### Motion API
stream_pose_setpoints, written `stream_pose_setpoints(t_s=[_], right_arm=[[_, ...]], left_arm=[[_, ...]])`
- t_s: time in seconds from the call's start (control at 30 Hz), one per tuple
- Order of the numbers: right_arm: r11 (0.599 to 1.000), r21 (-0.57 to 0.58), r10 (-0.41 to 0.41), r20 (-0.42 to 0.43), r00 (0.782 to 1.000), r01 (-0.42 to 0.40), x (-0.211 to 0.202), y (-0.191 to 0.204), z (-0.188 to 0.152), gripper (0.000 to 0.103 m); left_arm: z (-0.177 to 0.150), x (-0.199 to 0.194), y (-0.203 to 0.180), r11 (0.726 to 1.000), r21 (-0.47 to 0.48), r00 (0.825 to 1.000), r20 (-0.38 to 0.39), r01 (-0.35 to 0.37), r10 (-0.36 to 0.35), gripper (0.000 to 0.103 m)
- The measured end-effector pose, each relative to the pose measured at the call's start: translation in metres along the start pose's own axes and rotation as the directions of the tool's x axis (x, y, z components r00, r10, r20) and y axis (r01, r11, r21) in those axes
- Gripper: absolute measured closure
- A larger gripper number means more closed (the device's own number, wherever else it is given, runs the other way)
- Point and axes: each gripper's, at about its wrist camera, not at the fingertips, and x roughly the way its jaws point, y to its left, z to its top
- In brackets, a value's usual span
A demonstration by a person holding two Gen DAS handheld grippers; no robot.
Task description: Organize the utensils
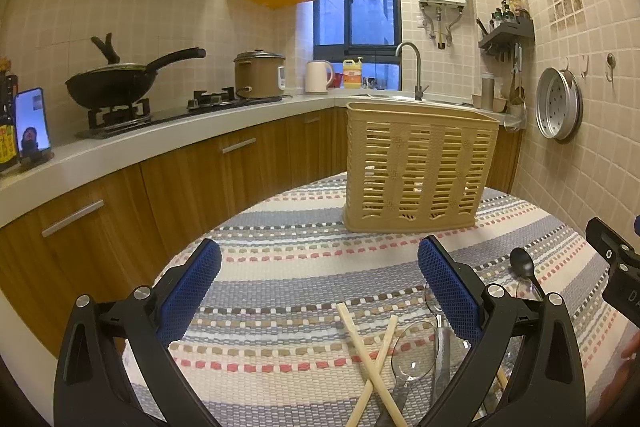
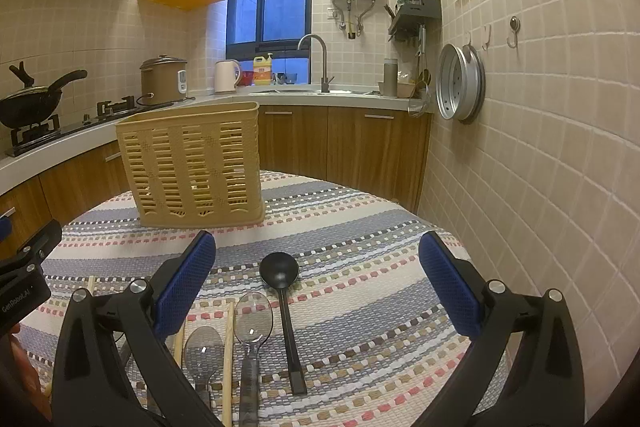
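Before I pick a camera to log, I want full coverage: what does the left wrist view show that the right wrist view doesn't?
Left wrist only: a phone propped on the counter and crossed chopsticks.
Right wrist only: the black spoon in full, handle included.
Both: the yellow utensil basket on the striped cloth, clear spoons, and open hand-held grippers, left and right.

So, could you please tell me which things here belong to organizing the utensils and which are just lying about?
Job:
slotted basket
black spoon
two clear spoons
crossed chopsticks

Lying about:
wok
rice cooker
kettle
phone
steamer tray on wall
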Motion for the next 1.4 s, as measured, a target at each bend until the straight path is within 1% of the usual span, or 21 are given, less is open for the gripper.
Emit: stream_pose_setpoints(t_s=[1.4], right_arm=[[1.0, 0.01, 0.013, -0.008, 1.0, -0.013, 0.0017, -0.0009, -0.0003, 0.006]], left_arm=[[0.0006, 0.0009, 0.0003, 1.0, -0.001, 1.0, -0.003, 0.002, -0.002, 0.007]])
